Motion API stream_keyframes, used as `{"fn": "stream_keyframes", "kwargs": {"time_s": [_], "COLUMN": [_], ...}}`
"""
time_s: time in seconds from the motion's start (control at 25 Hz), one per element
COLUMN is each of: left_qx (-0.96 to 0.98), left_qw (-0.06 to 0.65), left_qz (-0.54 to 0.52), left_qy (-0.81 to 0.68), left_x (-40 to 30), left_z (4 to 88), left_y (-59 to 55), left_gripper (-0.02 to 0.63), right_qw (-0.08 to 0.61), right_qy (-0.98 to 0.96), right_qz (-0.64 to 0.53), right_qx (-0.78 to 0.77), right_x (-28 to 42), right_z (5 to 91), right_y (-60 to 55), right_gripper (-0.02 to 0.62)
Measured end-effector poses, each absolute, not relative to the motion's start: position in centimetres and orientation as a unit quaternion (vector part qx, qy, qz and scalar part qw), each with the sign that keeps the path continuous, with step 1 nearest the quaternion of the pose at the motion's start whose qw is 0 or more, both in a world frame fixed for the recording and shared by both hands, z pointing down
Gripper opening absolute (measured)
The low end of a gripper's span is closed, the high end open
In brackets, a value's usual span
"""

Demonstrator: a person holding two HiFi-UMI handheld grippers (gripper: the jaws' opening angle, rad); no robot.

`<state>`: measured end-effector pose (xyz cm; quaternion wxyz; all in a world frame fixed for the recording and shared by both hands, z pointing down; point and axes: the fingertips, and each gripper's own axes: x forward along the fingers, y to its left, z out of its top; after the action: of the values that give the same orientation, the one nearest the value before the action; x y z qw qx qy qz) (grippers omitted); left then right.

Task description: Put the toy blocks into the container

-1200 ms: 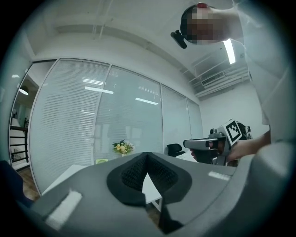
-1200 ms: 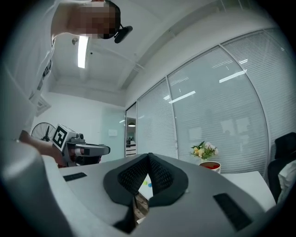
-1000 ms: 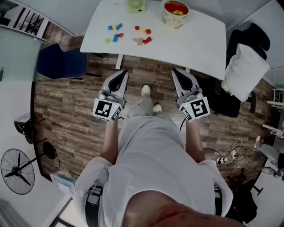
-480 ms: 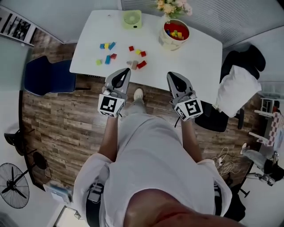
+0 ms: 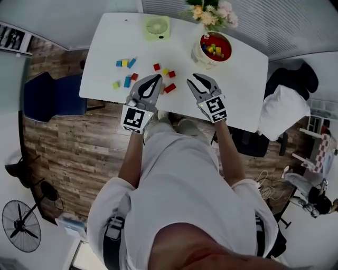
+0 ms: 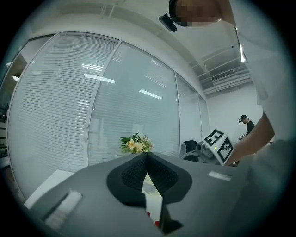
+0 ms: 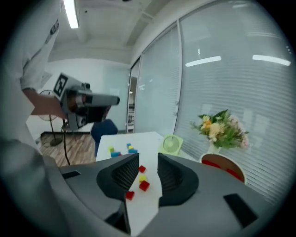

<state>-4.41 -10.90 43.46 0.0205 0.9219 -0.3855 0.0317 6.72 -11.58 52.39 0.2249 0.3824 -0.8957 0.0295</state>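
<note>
With our left gripper (image 5: 156,78) clenched empty and our right gripper (image 5: 197,79) just opening, nothing between its jaws, the blocks (image 5: 156,67) lie scattered on the table (image 5: 240,79) just ahead, short of the container (image 5: 202,57); rushing in, we could knock one off.

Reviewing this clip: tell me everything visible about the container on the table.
The container is a round, open-topped tub, cream outside and red inside, smooth like plastic or glazed ceramic. It stands upright on the far right part of the white table, close beside the flowers; whether they touch it cannot be told. Several small toy blocks, yellow, blue, green and red, already lie inside it. It looks intact and unlidded.
</note>
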Motion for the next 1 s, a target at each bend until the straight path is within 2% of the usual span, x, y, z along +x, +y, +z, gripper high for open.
{"fn": "stream_keyframes", "kwargs": {"time_s": [0.08,0.24,0.48,0.64,0.76,0.84,1.0], "left_qx": [0.92,0.91,0.882,0.866,0.853,0.847,0.845], "left_qw": [0.03,0.037,0.052,0.061,0.068,0.066,0.059], "left_qz": [0.04,0.041,0.024,0.037,0.05,0.051,0.055], "left_qy": [-0.389,-0.412,-0.468,-0.494,-0.515,-0.525,-0.529], "left_x": [-4.3,-4.8,-5.9,-6.8,-7.9,-8.8,-9.5], "left_z": [44.1,44.1,42.8,43.4,44.0,43.8,43.9], "left_y": [-11.3,-11.7,-10.8,-9.8,-9.3,-9.3,-9.5], "left_gripper": [-0.003,-0.003,-0.003,-0.003,-0.003,-0.003,-0.003], "right_qw": [0.288,0.414,0.531,0.561,0.569,0.565,0.533], "right_qy": [-0.894,-0.876,-0.839,-0.826,-0.822,-0.825,-0.845], "right_qz": [0.035,0.02,-0.001,-0.016,-0.012,-0.004,0.034], "right_qx": [0.341,0.246,0.113,0.047,0.006,-0.011,0.012], "right_x": [5.8,3.5,1.3,0.6,0.4,0.2,0.4], "right_z": [56.6,64.9,73.8,76.7,77.7,77.6,76.9], "right_y": [-13.1,-15.3,-16.5,-16.6,-16.1,-16.0,-15.9], "right_gripper": [0.156,0.202,0.219,0.224,0.192,0.155,0.15]}}
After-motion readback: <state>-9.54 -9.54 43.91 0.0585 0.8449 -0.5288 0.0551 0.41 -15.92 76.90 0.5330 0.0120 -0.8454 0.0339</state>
